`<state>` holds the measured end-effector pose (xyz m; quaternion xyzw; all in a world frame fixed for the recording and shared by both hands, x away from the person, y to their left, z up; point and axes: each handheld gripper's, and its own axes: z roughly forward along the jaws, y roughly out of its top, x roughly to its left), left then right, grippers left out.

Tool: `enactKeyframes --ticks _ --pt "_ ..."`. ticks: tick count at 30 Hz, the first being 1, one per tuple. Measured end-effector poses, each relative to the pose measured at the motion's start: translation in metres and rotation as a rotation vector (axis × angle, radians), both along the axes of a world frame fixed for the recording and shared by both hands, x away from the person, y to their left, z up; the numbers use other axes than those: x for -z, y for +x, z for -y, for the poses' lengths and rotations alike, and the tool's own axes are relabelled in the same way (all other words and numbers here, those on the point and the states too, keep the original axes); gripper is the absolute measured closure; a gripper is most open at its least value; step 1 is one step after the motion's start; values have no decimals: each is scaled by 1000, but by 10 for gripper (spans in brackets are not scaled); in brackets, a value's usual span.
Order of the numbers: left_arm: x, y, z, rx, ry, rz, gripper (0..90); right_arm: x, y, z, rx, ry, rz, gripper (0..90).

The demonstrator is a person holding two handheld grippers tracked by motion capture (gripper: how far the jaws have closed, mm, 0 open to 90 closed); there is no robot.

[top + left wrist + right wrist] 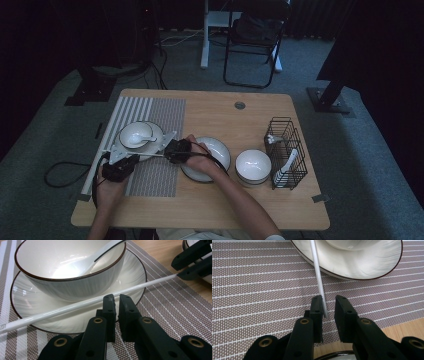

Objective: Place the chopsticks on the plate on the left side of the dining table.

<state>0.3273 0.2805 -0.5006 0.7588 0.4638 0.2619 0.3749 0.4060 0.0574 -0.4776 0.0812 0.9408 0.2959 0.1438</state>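
Observation:
A white bowl (136, 134) with a white spoon (82, 263) in it stands on a dark-rimmed plate (130, 272) on the striped placemat (160, 175). A thin white chopstick (50, 313) lies across the plate's near rim. My left gripper (116, 298) is shut, its tips right at the chopstick's middle; whether they touch it I cannot tell. My right gripper (329, 300) is open around the chopstick's (317, 270) end, which leans on one jaw with a gap to the other. In the left gripper view the right gripper (177, 270) shows at the top right.
A second plate (215, 150) lies under the right hand at the table's middle. To its right stand a white bowl (253, 166) and a black wire basket (286, 150) holding white spoons. A chair (252, 40) stands beyond the table's far edge.

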Motion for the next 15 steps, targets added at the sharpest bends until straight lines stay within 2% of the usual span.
enactKeyframes --ticks 4,15 --pt "0 1 0 -1 1 -1 846 2 1 -1 4 1 -1 826" --pt "0 0 -1 -3 -4 -2 844 3 2 -7 12 6 4 824"
